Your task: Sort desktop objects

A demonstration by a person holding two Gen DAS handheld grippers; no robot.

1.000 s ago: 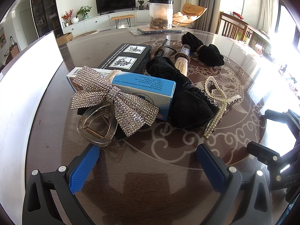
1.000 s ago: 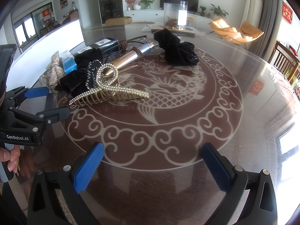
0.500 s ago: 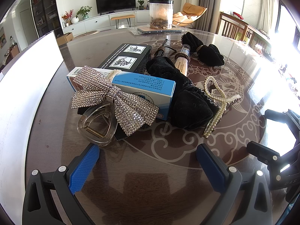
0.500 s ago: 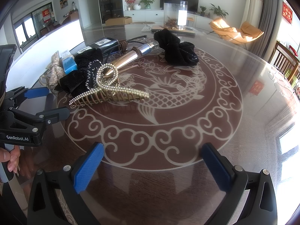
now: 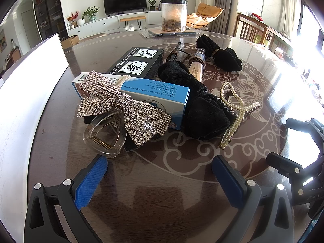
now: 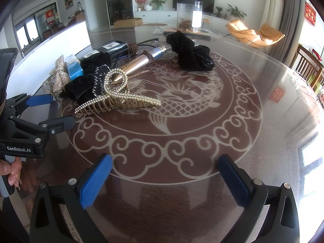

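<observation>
A pile of small items lies on the round glass-topped table [image 5: 162, 202]. A rhinestone bow [image 5: 123, 109] on a clear claw clip [image 5: 105, 135] leans on a blue box [image 5: 154, 93], with a black box [image 5: 137, 62] behind. To the right lie a black velvet bow [image 5: 202, 111], a pearl claw clip [image 5: 235, 109], a metallic tube [image 5: 197, 64] and a black scrunchie [image 5: 220, 54]. My left gripper [image 5: 160, 180] is open just short of the clear clip. My right gripper [image 6: 164, 180] is open over bare table, well short of the pearl claw clip [image 6: 117, 99].
A white panel [image 5: 30, 81] borders the table's left side. A clear jar [image 5: 174, 15] stands on a tray at the far edge. Wooden chairs [image 6: 309, 68] stand to the right. In the right wrist view a hand [image 6: 12, 172] holds the left gripper [image 6: 40, 111].
</observation>
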